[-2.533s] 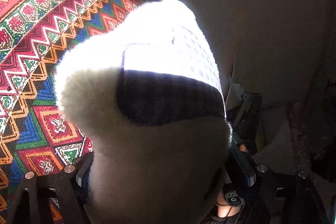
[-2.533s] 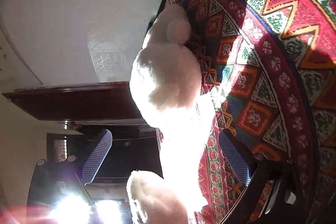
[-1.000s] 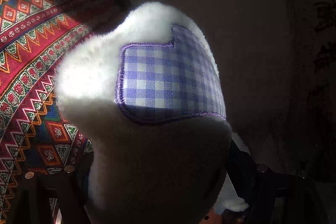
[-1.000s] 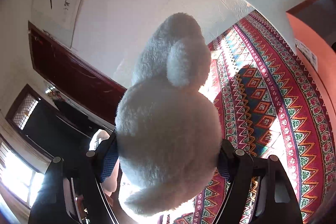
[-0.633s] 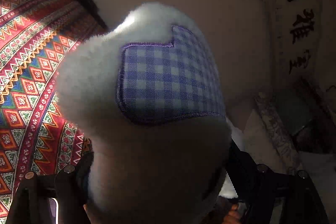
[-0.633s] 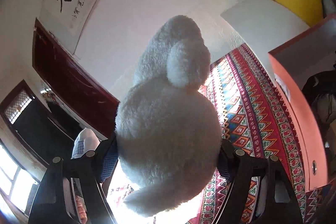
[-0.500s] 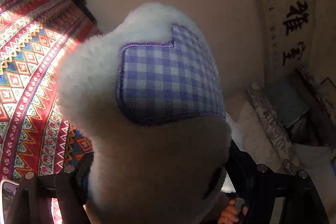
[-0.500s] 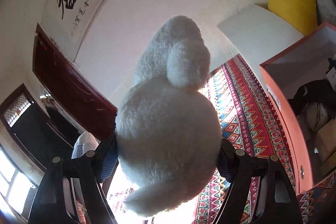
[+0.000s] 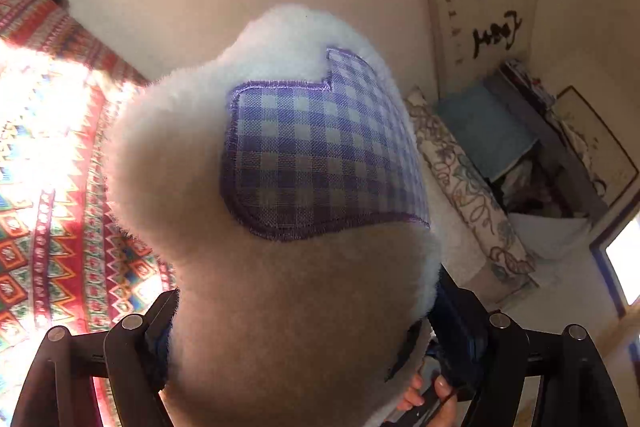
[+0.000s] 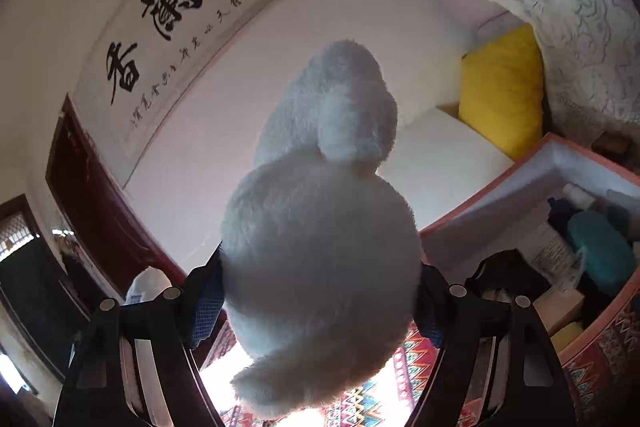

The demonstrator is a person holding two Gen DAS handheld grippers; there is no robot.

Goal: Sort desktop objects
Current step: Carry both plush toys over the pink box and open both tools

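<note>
White fluffy plush toy with purple gingham patch is clamped between the jaws of both the left gripper and the right gripper, and is held up off the patterned red woven cloth. Orange-walled open storage box sits at 3 o'clock in the right view, already holding bottles. Judgement: likely carrying toward the box. Keep both grips matched, lower over a free patch, and release together.

Fluffy plush toy, woven gingham patch
</note>
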